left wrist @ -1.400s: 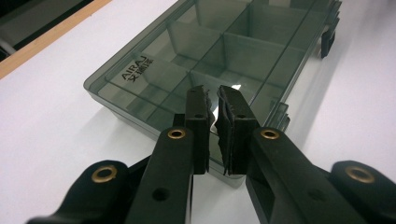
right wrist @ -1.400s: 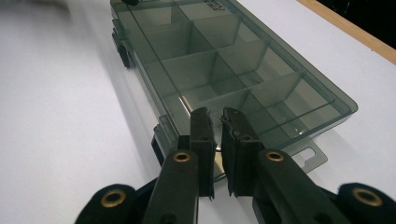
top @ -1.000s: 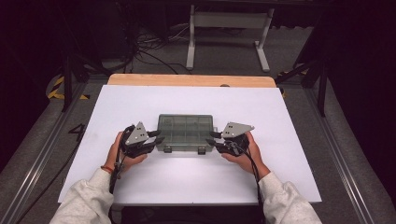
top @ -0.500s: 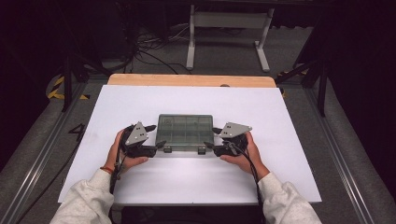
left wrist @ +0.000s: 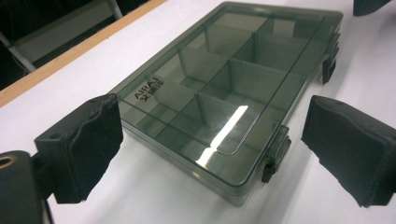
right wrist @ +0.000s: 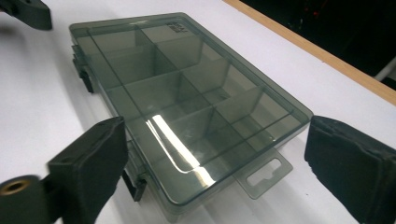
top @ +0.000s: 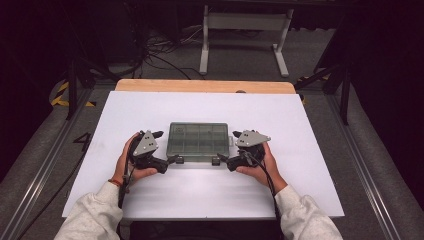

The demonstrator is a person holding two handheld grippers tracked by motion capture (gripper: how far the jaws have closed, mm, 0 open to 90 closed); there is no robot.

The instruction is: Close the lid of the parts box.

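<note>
**Both grippers let go of the compartment box**

Since the earlier frames both pairs of jaws have just been opening, while the hands and the box kept their places on the table. One second before, each gripper was pinched at a near corner of the box; now the jaws stand wide, and the corner of the box lies between the pads without touching them.

The smoky grey compartment box (top: 198,140) lies flat on the white table sheet (top: 310,150), a little nearer to the person than the middle. Its lid is down, and the dividers are visible through it; the compartments look empty.

The left gripper (top: 172,160) points at the near left corner, and the right gripper (top: 217,160) at the near right corner, so they mirror each other. In the left gripper view one dark latch (left wrist: 275,151) sits on the front edge between the pads. In the right gripper view the hang tab (right wrist: 264,176) sticks out from the short side, and a latch (right wrist: 135,184) is just beside the left pad.

I judge that this placing is on purpose: the two latches are on the near edge, and each gripper waits beside one of them, probably to work it and raise the lid.
</note>
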